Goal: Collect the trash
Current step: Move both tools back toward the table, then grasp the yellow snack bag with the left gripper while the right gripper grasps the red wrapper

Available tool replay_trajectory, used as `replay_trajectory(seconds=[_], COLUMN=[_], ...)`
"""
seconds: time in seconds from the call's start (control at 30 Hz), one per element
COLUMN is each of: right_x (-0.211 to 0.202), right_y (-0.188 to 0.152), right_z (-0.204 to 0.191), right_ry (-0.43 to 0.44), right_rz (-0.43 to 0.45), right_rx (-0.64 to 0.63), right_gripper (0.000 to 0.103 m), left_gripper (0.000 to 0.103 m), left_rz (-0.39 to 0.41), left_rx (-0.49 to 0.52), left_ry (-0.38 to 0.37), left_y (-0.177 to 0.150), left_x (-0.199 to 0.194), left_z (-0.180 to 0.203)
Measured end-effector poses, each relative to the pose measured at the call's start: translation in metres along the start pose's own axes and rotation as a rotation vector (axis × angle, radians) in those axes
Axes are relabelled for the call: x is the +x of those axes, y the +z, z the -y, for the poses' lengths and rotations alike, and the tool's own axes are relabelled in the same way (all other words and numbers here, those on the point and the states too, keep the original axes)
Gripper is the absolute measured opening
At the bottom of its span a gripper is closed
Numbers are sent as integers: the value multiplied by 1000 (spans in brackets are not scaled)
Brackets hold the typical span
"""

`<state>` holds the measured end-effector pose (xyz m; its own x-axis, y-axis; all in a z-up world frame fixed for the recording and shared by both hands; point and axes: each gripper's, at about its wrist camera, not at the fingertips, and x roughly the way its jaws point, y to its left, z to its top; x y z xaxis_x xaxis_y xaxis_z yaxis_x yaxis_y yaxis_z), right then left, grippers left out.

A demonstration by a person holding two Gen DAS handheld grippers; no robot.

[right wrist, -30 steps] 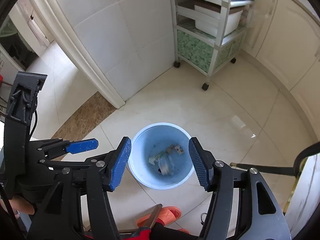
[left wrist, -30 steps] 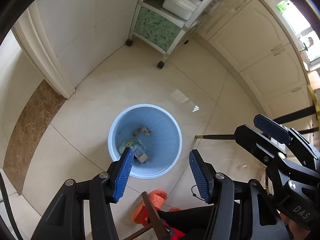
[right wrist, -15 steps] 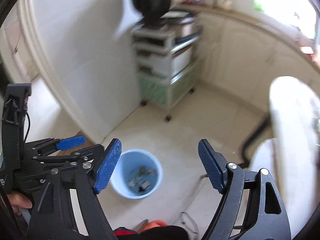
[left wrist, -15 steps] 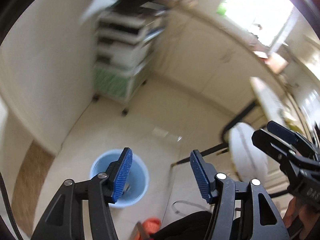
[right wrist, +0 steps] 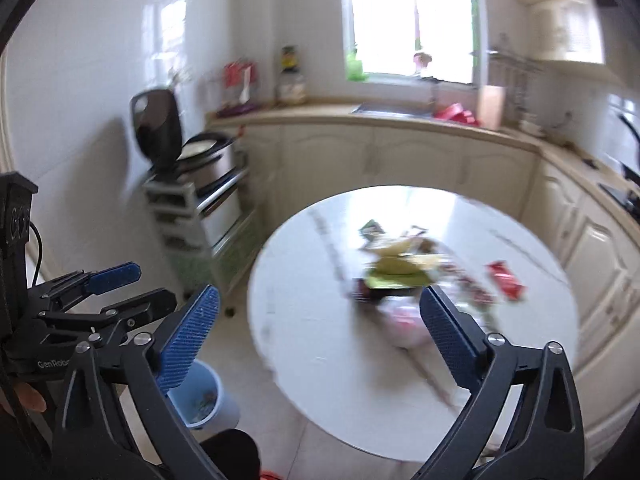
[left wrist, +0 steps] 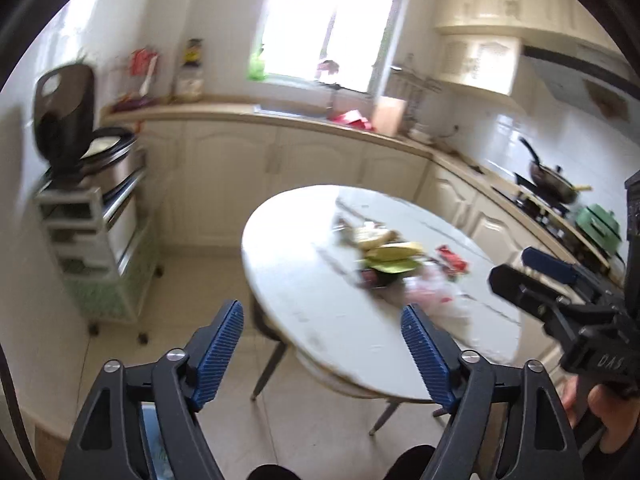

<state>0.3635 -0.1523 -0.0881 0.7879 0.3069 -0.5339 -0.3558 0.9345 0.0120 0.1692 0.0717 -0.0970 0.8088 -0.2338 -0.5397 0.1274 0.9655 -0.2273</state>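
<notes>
A round white table (left wrist: 320,312) (right wrist: 328,344) carries a pile of trash: yellow and green wrappers (left wrist: 390,258) (right wrist: 400,266), a red wrapper (left wrist: 452,258) (right wrist: 505,280) and a pale pink bag (left wrist: 430,292) (right wrist: 404,320). The light blue bin (right wrist: 204,396) with trash inside stands on the floor at the table's left. My left gripper (left wrist: 320,352) is open and empty, short of the table. My right gripper (right wrist: 320,336) is open and empty, above the table's near side. Both views are blurred.
A wheeled shelf cart (left wrist: 96,232) (right wrist: 200,220) with a black cooker on top stands at the left wall. Cream cabinets and a counter (left wrist: 280,116) run along the back and right, with a stove and pan (left wrist: 548,188) at right. Table legs (left wrist: 268,364) show beneath.
Both grippers have swung up from looking down into the blue bin to facing the table and its trash. Both jaws have opened wider. Nothing was taken hold of.
</notes>
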Motion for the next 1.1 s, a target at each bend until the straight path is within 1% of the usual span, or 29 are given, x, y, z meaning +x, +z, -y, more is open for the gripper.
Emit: replay_trajectory(seconds=[0.1, 0.17, 0.27, 0.33, 0.37, 0.4, 0.43, 0.47, 0.57, 0.6, 0.7, 0.8, 0.83, 0.9, 0.93, 0.97, 1.0, 1.07, 1.1], right_x=[-28, -44, -57, -58, -56, -56, -54, -50, -34, -29, -2, 26, 39, 56, 67, 76, 82, 98, 107], right_y=[2, 0, -4, -6, -7, -8, -9, -9, -12, -15, -20, -24, -25, -26, -26, -27, -27, -27, -27], right_z=[34, 53, 75, 96, 104, 112, 122, 130, 153, 163, 185, 205, 213, 223, 229, 236, 238, 248, 254], right_ry=[-46, -74, -129, -157, -171, -188, -204, -216, -244, -254, -272, -276, -277, -273, -266, -264, -266, -270, -264], right_rz=[32, 62, 86, 83, 81, 75, 71, 65, 32, 15, -35, -77, -98, -125, -143, -157, -166, -190, -205], right_rx=[29, 57, 79, 97, 105, 111, 114, 119, 125, 129, 150, 163, 163, 168, 171, 173, 172, 163, 161], right_gripper=[101, 102, 103, 103, 103, 103, 103, 103, 103, 103, 103, 103, 103, 103, 103, 103, 103, 103, 103], left_gripper=[82, 88, 94, 94, 94, 94, 94, 94, 95, 95, 95, 94, 93, 92, 88, 84, 84, 79, 78], left_rz=[6, 10, 4, -18, -31, -42, -61, -70, -126, -136, -187, -250, -265, -278, -290, -298, -306, -325, -335], left_rx=[30, 51, 93, 109, 116, 119, 130, 138, 172, 185, 235, 259, 269, 284, 290, 290, 287, 281, 287], left_ry=[-23, -18, 20, 21, 18, 19, 17, 12, 23, 14, 39, 34, 31, 43, 45, 38, 30, 24, 8], left_y=[0, 0, 5, 13, 20, 35, 38, 45, 60, 64, 75, 82, 84, 89, 92, 96, 98, 105, 107], left_x=[-1, 6, 35, 60, 77, 104, 120, 135, 182, 199, 241, 287, 304, 326, 336, 347, 354, 371, 380], left_z=[26, 42, 65, 75, 85, 97, 104, 103, 117, 122, 132, 141, 143, 145, 145, 145, 143, 141, 140])
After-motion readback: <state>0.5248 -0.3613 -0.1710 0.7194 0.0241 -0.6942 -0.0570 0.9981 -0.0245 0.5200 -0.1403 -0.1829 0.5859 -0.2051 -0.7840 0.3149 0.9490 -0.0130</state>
